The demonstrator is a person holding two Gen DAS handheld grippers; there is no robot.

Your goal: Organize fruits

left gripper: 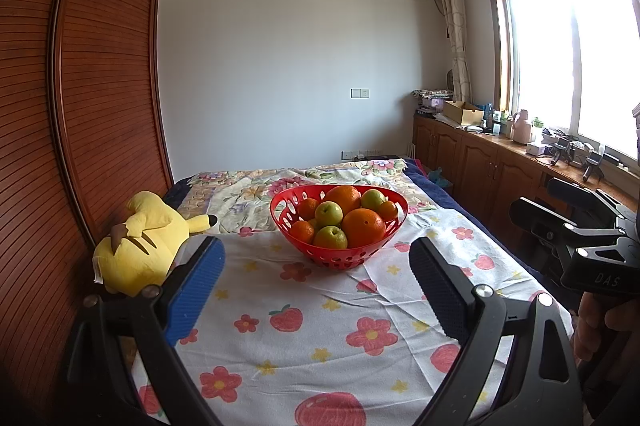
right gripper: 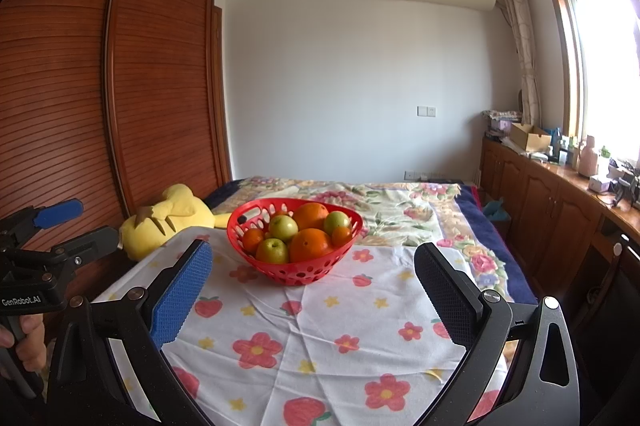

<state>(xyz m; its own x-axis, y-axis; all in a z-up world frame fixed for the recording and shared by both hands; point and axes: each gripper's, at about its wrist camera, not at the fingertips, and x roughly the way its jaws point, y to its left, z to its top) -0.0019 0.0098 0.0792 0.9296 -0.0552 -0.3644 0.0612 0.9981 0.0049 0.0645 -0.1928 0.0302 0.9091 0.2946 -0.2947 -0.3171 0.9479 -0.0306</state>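
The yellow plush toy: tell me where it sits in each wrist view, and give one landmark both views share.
Left wrist view: the yellow plush toy lies at the left edge of the bed, against the wooden wardrobe, left of the red basket.
Right wrist view: the plush toy lies left of centre, again just left of the basket.
Shared landmark: the red basket of fruit.

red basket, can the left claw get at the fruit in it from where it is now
Probably yes. The left claw is open and empty, pointed at the red basket, with only bare flowered cloth between them. The oranges and green apples are piled above the rim, and the yellow plush toy lies off to the side.
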